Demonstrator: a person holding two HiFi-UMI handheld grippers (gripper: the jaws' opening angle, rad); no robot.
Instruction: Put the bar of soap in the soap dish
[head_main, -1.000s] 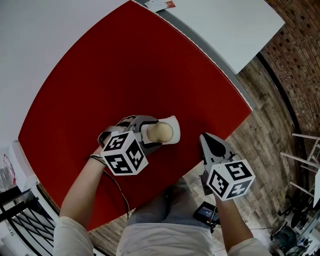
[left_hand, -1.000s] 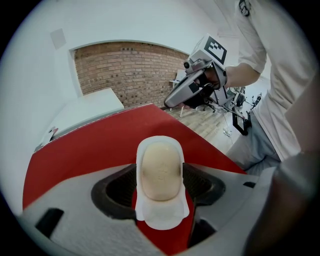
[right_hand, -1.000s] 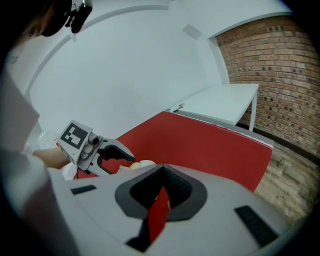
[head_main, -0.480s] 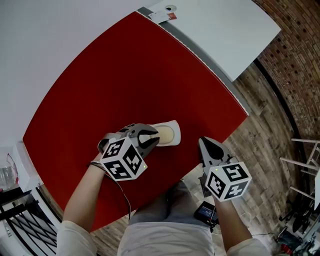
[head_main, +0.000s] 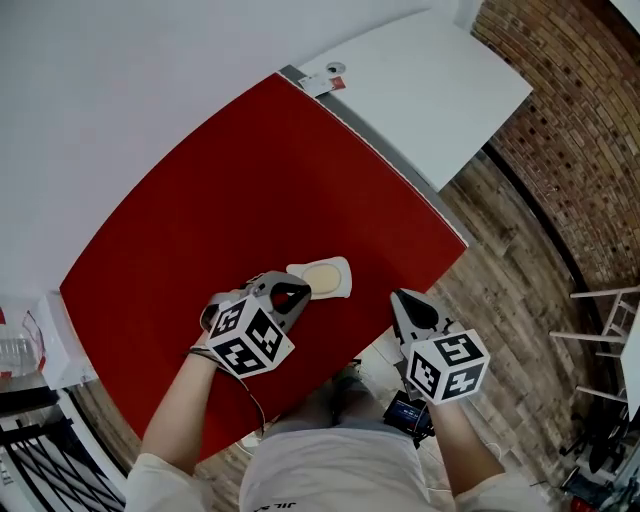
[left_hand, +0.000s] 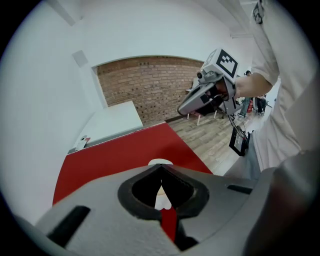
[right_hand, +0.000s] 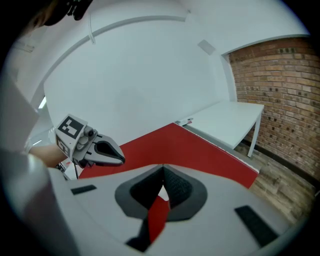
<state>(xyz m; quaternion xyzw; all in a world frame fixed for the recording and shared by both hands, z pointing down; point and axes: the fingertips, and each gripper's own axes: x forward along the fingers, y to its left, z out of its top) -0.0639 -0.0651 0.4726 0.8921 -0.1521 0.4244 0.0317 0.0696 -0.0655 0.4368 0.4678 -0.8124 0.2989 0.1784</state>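
Observation:
The beige bar of soap (head_main: 323, 277) lies in the white soap dish (head_main: 346, 268) near the front of the red table (head_main: 240, 180). My left gripper (head_main: 304, 292) hangs above the table just left of the dish, shut and holding nothing. In the left gripper view the dish (left_hand: 160, 162) peeks over the closed left gripper (left_hand: 160, 167). My right gripper (head_main: 398, 298) floats off the table's front right edge, also shut and empty. The right gripper view shows the right gripper (right_hand: 163, 167) closed over the table, with the left gripper (right_hand: 121, 159) to its left.
A white table (head_main: 430, 80) adjoins the red one at the back right, with a small card (head_main: 330, 76) at the joint. Wooden floor (head_main: 510, 260) and a brick wall (head_main: 570, 90) lie to the right. A small dark device (head_main: 410, 418) hangs by the person's waist.
The left jaws, open around the soap in the dish a second ago, have closed empty and lifted back from it. Both grippers have risen. The soap stays in the dish.

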